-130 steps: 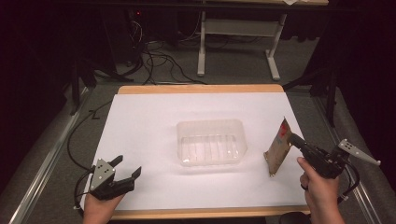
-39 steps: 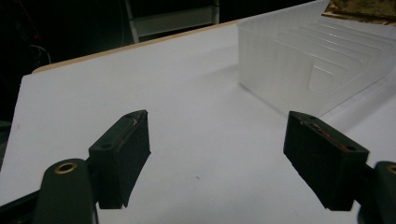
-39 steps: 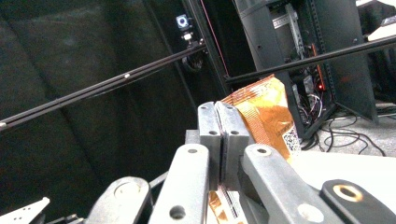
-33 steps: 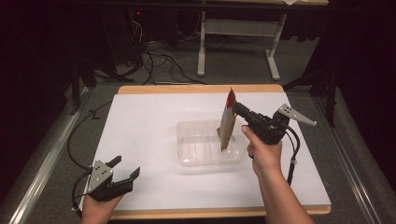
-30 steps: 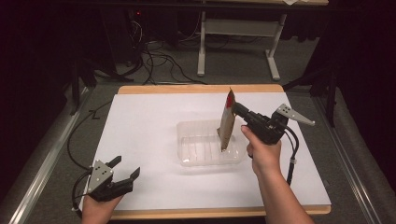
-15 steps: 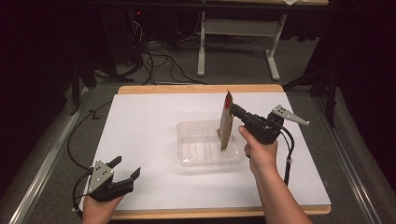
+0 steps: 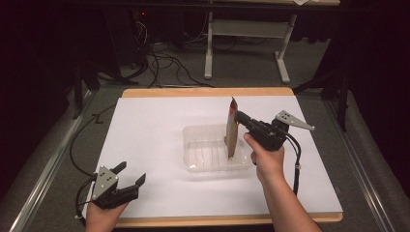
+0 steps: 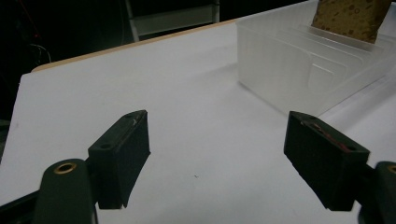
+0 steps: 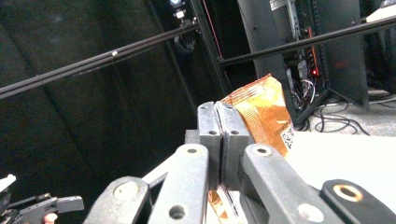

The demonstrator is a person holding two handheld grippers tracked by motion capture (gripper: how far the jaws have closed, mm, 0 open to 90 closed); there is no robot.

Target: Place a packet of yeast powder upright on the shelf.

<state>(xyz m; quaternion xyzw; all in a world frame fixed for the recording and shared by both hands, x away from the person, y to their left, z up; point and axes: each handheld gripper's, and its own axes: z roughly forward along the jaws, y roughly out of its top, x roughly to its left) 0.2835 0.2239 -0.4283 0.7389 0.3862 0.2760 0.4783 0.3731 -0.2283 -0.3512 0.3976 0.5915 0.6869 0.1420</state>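
A flat brown snack pouch (image 7: 231, 128) with a red top corner hangs upright, its lower end inside the clear plastic tray (image 7: 193, 145) at the table's middle. My right gripper (image 7: 238, 116) is shut on the pouch near its top edge, held from the right. In the right gripper view the jaws of my right gripper (image 9: 218, 114) are pressed together on the orange pouch (image 9: 264, 112). My left gripper (image 7: 131, 174) rests at the front left of the white table, open. The left gripper view shows my left gripper (image 8: 217, 140) with nothing between its jaws, the tray (image 8: 289, 70) and pouch (image 8: 350, 16) beyond.
The white table top (image 7: 154, 135) has a wooden rim at the far and near edges. Cables trail from both grippers. Behind the table are a dark floor, more cables and a desk frame (image 7: 246, 43).
Earlier my right gripper held the pouch at the table's right side; it has carried it left over the tray. In the last second it shifted slightly left and down. The left gripper has not moved.
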